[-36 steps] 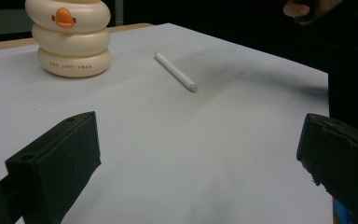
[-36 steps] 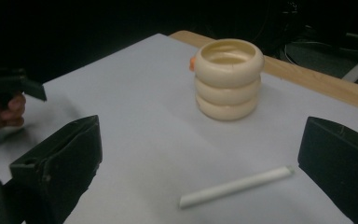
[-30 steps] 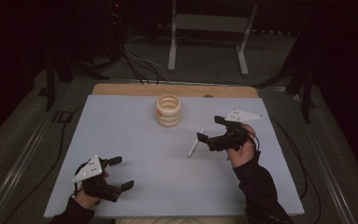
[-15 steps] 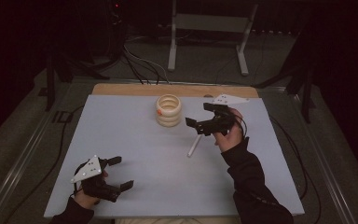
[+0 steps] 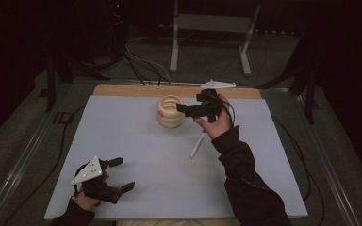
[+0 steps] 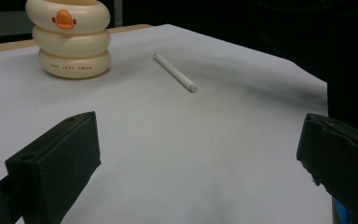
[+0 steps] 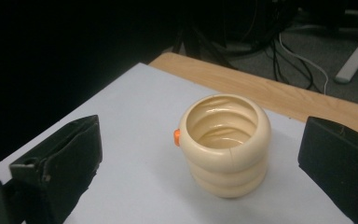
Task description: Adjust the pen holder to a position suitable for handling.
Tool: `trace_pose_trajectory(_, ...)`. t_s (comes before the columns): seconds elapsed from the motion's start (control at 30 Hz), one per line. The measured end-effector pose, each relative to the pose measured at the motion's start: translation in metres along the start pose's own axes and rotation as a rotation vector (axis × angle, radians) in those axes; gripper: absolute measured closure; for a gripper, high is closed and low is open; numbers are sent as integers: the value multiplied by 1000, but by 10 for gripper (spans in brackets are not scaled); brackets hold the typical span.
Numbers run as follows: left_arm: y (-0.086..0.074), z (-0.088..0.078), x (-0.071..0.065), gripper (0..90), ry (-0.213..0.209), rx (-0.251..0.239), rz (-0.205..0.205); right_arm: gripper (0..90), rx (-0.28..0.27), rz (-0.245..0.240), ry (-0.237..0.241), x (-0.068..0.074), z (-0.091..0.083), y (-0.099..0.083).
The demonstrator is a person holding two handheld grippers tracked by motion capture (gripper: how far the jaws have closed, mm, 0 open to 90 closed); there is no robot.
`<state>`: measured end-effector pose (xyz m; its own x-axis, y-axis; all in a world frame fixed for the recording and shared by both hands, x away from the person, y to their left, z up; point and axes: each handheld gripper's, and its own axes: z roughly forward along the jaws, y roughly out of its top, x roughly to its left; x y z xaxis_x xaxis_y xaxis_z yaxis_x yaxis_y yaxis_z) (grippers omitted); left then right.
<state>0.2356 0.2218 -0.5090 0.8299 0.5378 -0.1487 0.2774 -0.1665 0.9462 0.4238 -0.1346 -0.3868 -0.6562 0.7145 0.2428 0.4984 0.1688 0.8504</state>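
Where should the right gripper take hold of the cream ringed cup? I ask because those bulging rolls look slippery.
Judging by its shape, grip the cream ringed cup across a groove between two rolls, coming level from the side where the right gripper now hangs, open. The cup stands upright, and the grooves should stop the jaws sliding.

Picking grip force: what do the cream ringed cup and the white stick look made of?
The cream ringed cup with an orange beak looks like smooth moulded plastic or silicone: soft sheen, seamless bulging rings, printed lettering; which one I cannot tell. The thin white stick looks matte and rigid, perhaps chalk, paper or plastic; the look leaves it open.
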Motion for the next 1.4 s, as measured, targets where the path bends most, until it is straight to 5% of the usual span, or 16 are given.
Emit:
trace_pose_trajectory(0.43, 0, 1, 0, 0, -2, 4, 8, 0, 92, 58, -43, -14, 44, 11)
trace_pose_trajectory(0.63, 0, 0, -1, 0, -3, 2, 6, 69, 136, 107, -81, -26, 61, 10)
trace_pose_trajectory(1.1, 0, 0, 0, 0, 1, -4, 4, 419, 253, 182, -206, -41, 94, 5)
trace_pose_trajectory(1.4, 0, 0, 0, 0, 1, -5, 7, 551, 312, 193, -260, -39, 110, 2)
